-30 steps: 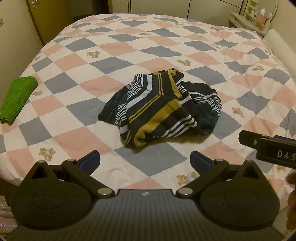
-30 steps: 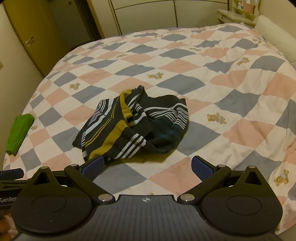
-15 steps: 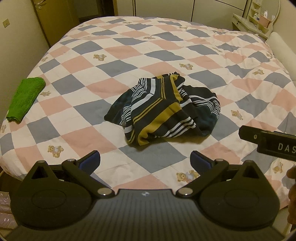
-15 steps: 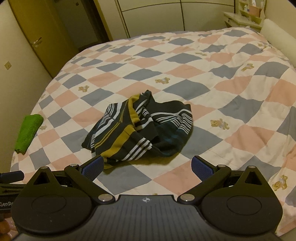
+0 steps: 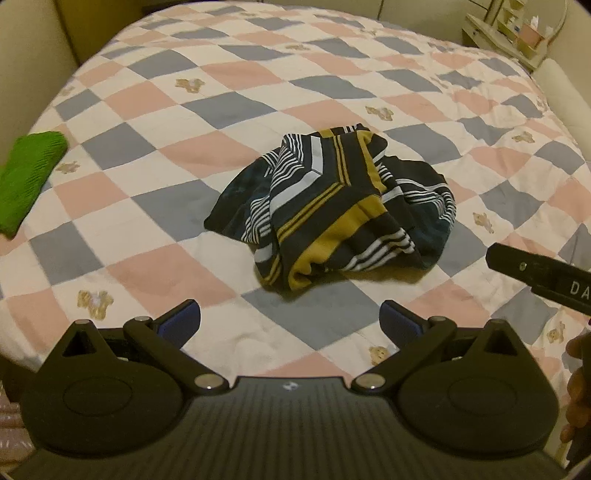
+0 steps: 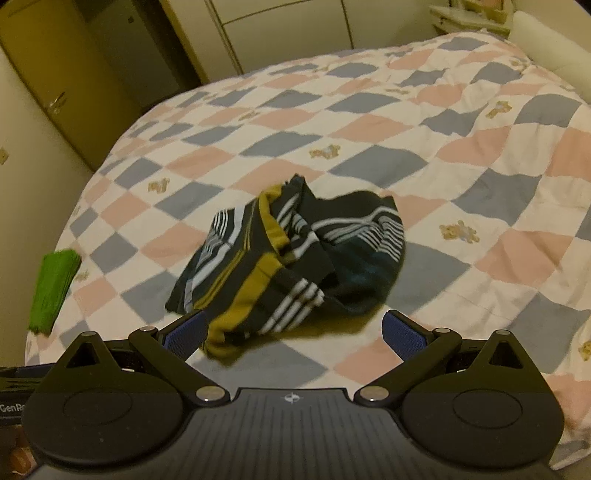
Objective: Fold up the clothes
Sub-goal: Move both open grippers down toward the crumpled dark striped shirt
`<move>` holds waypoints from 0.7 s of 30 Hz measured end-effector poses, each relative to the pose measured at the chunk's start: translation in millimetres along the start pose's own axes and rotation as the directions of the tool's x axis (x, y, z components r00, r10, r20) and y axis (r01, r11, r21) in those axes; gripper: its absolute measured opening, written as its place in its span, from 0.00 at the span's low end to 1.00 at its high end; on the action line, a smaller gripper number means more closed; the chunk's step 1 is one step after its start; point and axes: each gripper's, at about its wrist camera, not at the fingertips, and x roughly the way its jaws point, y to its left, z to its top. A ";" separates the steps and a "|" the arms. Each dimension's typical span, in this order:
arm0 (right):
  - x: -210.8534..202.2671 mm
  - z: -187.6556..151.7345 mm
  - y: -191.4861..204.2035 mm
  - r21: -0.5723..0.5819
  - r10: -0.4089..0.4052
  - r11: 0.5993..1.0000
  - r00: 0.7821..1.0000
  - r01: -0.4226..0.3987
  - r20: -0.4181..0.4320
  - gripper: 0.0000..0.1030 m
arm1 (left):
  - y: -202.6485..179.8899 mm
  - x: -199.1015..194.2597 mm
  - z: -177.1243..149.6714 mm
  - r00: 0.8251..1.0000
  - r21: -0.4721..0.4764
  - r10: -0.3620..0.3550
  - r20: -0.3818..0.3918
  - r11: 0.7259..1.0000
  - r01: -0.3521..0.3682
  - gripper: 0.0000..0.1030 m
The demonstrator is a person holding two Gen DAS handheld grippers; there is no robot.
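On the bed, mid-quilt: one crumpled striped garment, dark navy with mustard bands and thin white stripes, heaped in a loose mound. Not spread, not folded. Quilt is a diamond patchwork of pink, grey-blue and white with small bear prints.

Left wrist view: left gripper sits at 6 o'clock of the garment, jaws spread wide, nothing between them. Blue pads clear of the cloth, with bare quilt between them and the garment's near edge. Right gripper's black body pokes in at 3 o'clock of the frame; a hand shows at about 4 o'clock, at the frame edge.

Right wrist view: right gripper also wide, holding nothing. Garment lies at 12 o'clock of it, near; the garment's near mustard hem overlaps the left blue pad in the frame; contact cannot be told. This view is somewhat blurred.

Green towel, folded, lies well apart from the garment at its 9 o'clock, near the quilt's edge. Cabinet doors stand beyond the bed at 12 o'clock; a small shelf at about 1 o'clock in the left view.
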 end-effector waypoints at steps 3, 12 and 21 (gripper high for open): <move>21.6 7.0 9.3 0.021 -0.021 1.000 1.000 0.022 -0.007 1.00 | 13.3 19.6 18.2 1.000 0.036 0.000 -0.018 0.999 0.000 0.99; 81.4 20.1 19.0 0.061 -0.056 0.996 0.994 0.062 -0.099 1.00 | 34.8 80.4 56.5 0.992 0.090 -0.039 -0.122 0.995 0.050 0.99; 124.8 46.1 -21.7 0.105 -0.020 0.994 0.985 0.039 -0.174 0.84 | 4.8 118.9 87.0 0.984 0.076 -0.077 -0.158 0.993 0.089 0.94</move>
